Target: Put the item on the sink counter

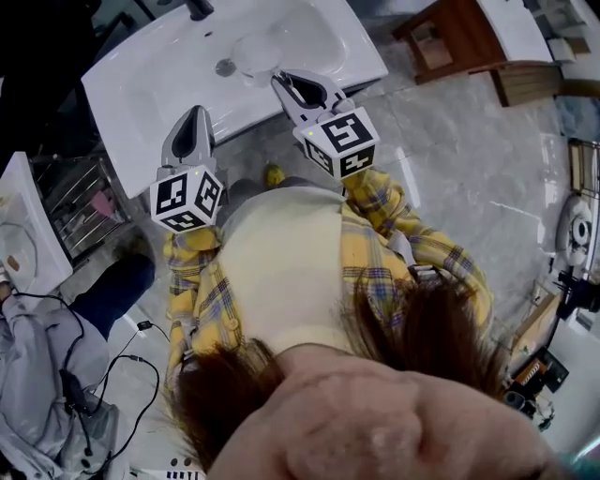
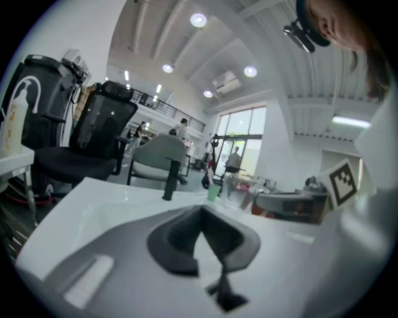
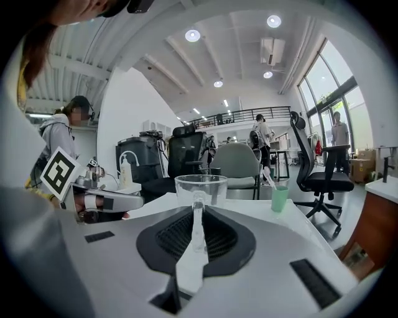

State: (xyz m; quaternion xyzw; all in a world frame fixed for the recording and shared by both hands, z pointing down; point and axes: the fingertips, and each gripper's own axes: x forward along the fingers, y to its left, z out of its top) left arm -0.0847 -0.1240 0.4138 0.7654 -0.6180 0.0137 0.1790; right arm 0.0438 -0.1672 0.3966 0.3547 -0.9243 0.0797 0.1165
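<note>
A clear glass cup (image 3: 200,188) with a handle stands out in front of my right gripper (image 3: 198,218), which is shut on that handle. In the head view the glass cup (image 1: 255,53) hangs over the basin of the white sink counter (image 1: 150,70), just ahead of the right gripper (image 1: 281,81). My left gripper (image 1: 194,116) is at the counter's front edge, shut and holding nothing. Its dark pads (image 2: 180,239) meet over the white counter top (image 2: 81,202) in the left gripper view.
A black faucet (image 1: 199,9) stands at the back of the sink, with the drain (image 1: 225,67) in the basin. A small green cup (image 3: 280,199) stands on the counter's right part. A wooden cabinet (image 1: 459,37) is to the right, a wire rack (image 1: 80,192) to the left.
</note>
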